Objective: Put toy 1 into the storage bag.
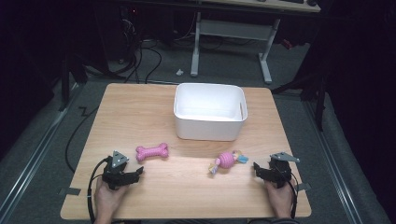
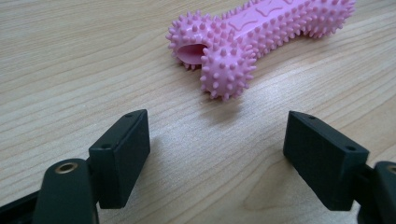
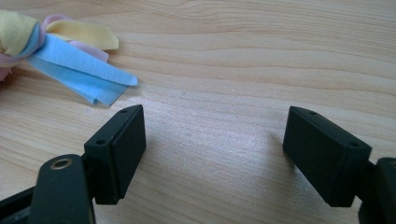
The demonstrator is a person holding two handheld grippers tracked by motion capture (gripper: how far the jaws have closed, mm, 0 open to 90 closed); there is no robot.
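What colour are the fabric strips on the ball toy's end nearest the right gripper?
Blue, yellow and pale pink fabric strips, knotted together; clearest in the right gripper view.

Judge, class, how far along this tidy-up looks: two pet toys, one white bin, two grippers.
Done: nothing, as the white bin holds nothing. In hand: nothing either; the left gripper is open just short of the pink spiky bone, and the right gripper is open beside the fleece-tailed ball toy, touching neither. Left, if binning is the aim: both toys, lying on the table.
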